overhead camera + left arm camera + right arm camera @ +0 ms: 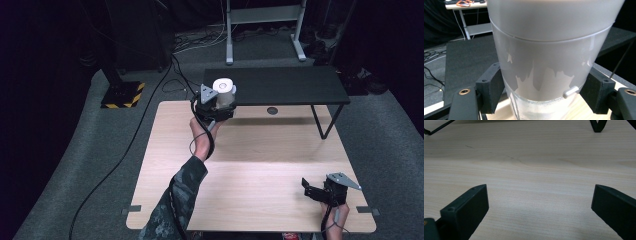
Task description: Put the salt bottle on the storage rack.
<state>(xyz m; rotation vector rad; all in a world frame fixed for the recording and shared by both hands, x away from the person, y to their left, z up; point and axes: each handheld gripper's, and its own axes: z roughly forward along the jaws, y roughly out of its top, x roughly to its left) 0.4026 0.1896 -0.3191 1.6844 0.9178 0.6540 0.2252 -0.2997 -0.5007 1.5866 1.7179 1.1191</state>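
The light wood-grain rectangular worktop carries a low black shelf on thin black legs along its far edge, beside a round dark grommet hole.

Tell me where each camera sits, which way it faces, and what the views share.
High view: above the person's side, looking forward and down on the wooden table; a sleeved forearm and both grippers show.
Left gripper view: rides the left gripper, looking along its jaws, shut on a white container.
Right gripper view: rides the right gripper, its open jaws over bare tabletop.
Shared: the container and the black side table.
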